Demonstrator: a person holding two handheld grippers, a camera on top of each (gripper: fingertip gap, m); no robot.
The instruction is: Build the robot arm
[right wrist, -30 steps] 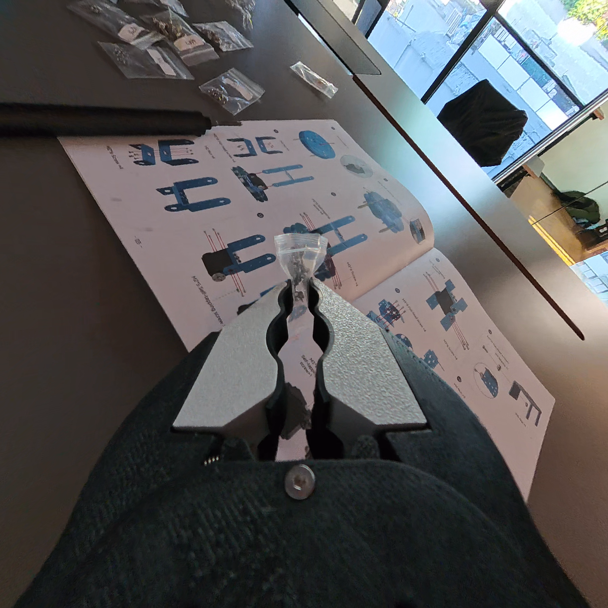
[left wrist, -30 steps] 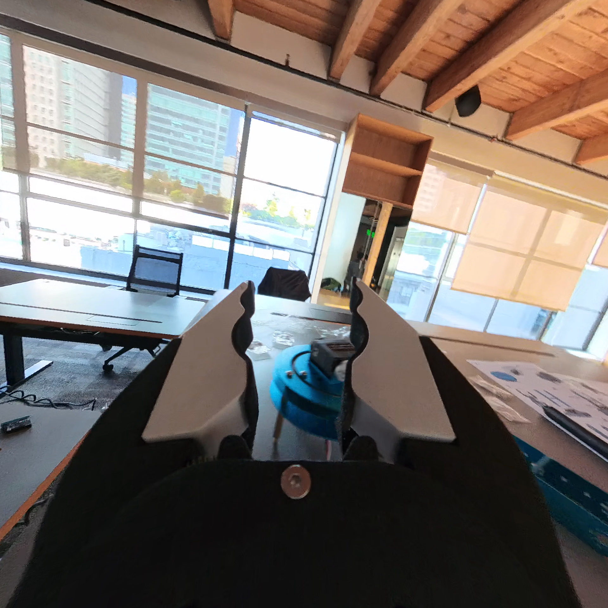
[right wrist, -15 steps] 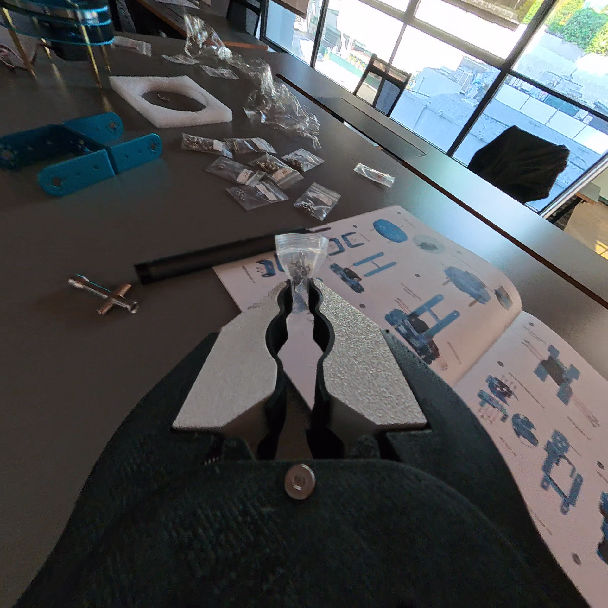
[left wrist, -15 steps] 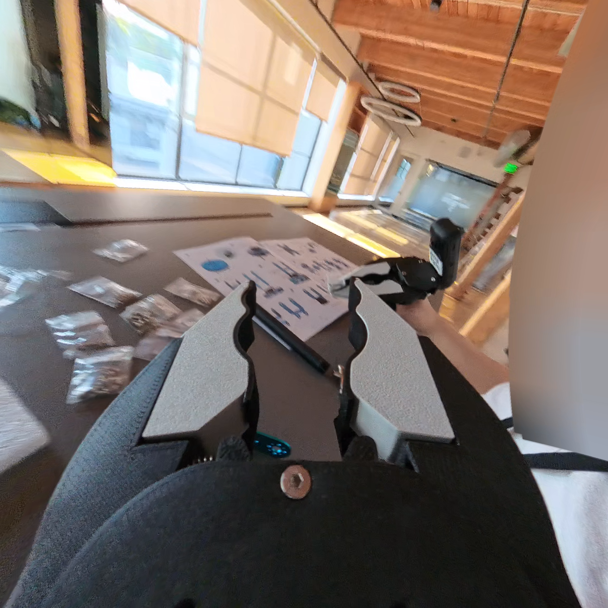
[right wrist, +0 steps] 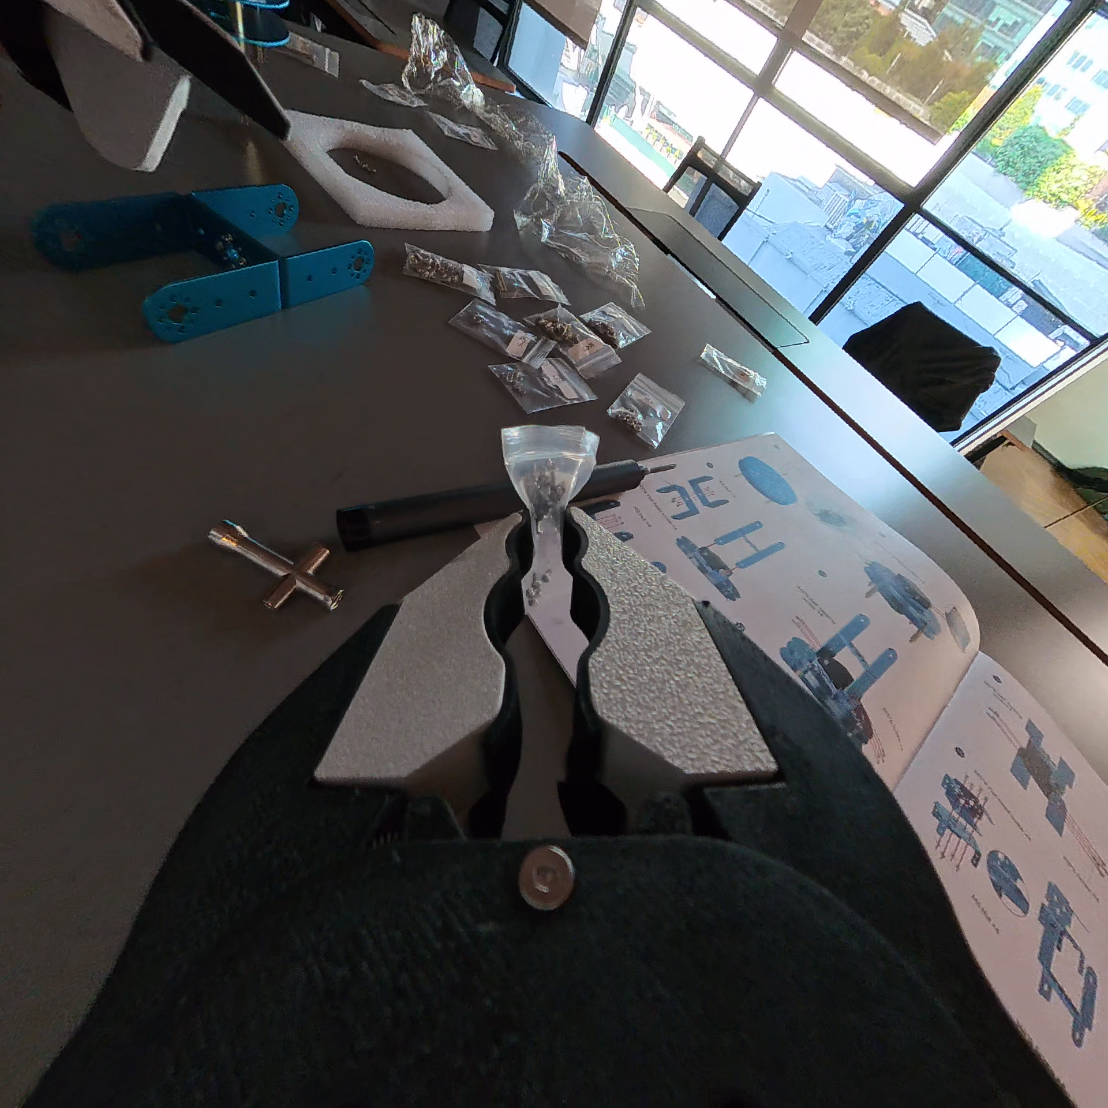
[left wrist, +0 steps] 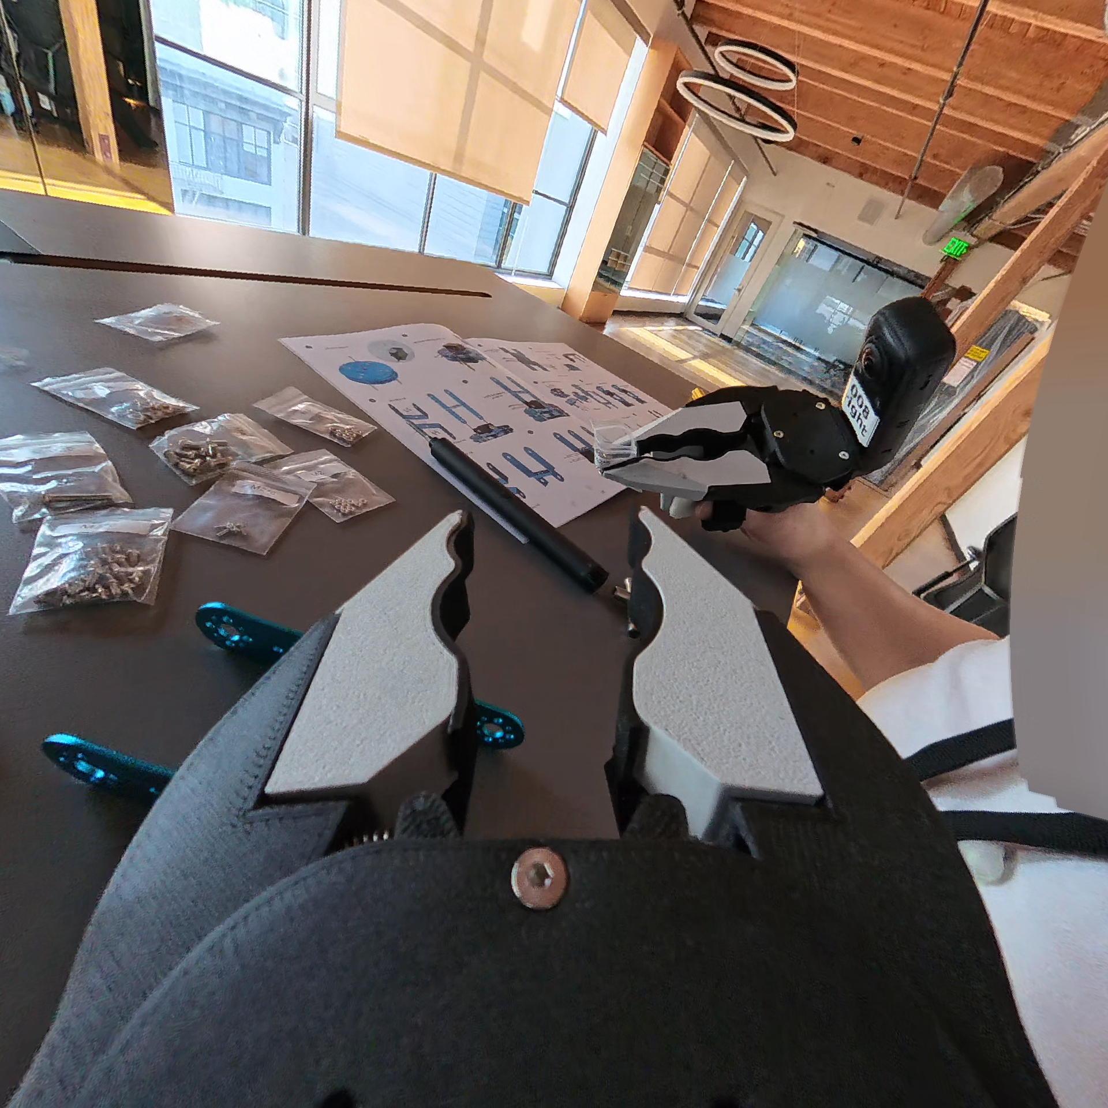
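Right claw [right wrist: 548,527]: closed on a small clear bag [right wrist: 548,464] of tiny screws, pinched across its lower part, the sealed top flaring out beyond the tips; held in the air above the bench [right wrist: 150,569].
Same bag, left wrist view: it pokes out of the right claw [left wrist: 617,458] over the open booklet [left wrist: 479,408].
Left claw [left wrist: 548,548]: open and holding nothing, hovering over the bench near the black screwdriver [left wrist: 515,515] and the blue brackets [left wrist: 240,635].
Handling, as judged: the bag looks light, limp and slick; the loose screws shift inside, so the film may slide between the pads.
Where to hold: probably across the flat film just under the seal, not over the lump of screws.
Around: more screw bags [right wrist: 539,336], a cross-shaped metal wrench [right wrist: 282,569], a white foam frame [right wrist: 390,174].
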